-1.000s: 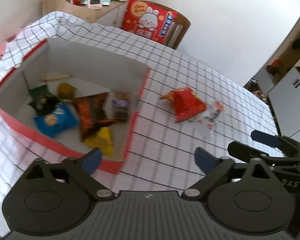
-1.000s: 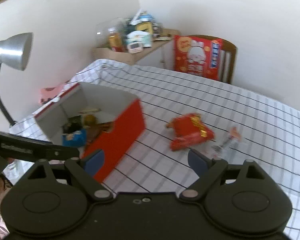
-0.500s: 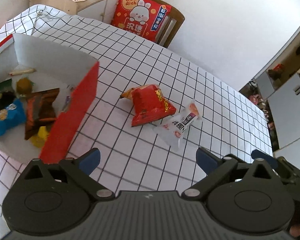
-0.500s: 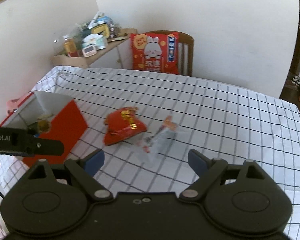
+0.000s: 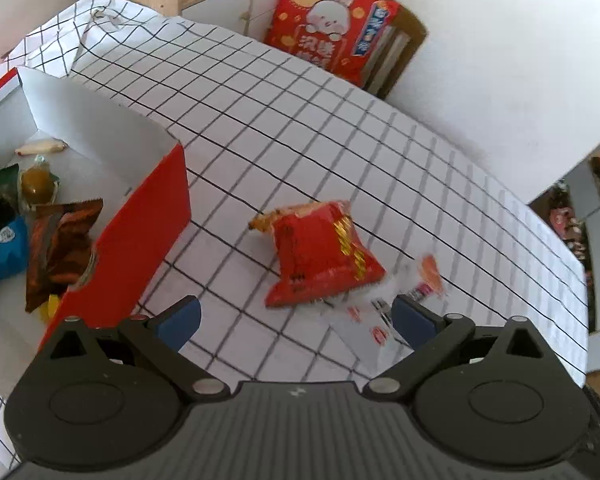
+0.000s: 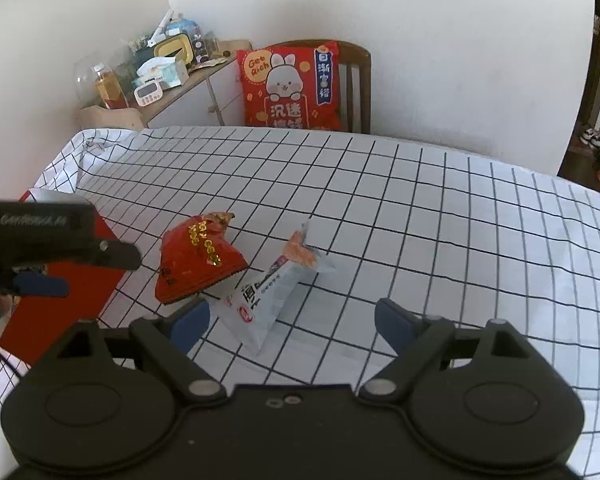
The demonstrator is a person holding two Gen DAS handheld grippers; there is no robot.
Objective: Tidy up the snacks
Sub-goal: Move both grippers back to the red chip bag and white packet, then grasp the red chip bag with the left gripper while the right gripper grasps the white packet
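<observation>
A red snack bag (image 5: 320,252) (image 6: 198,260) lies on the checked tablecloth, and a white snack packet (image 5: 380,312) (image 6: 276,284) lies touching its right side. My left gripper (image 5: 296,320) hangs open just before the red bag, with nothing between its blue pads. The right gripper (image 6: 292,326) is open too, hovering over the near end of the white packet. At the left stands a red box (image 5: 140,236) (image 6: 56,300) with white inner walls, holding several snacks. In the right wrist view the left gripper's dark body (image 6: 40,236) reaches in from the left edge.
Behind the table a wooden chair holds a red rabbit-print cushion (image 5: 328,36) (image 6: 292,84). A cluttered side cabinet (image 6: 172,80) stands at the back left against the white wall. The tablecloth (image 6: 440,220) stretches bare to the right, its edge near the far right.
Both grippers have swung right, away from the box, and dropped closer to the red bag and white packet. Both have stayed open.
</observation>
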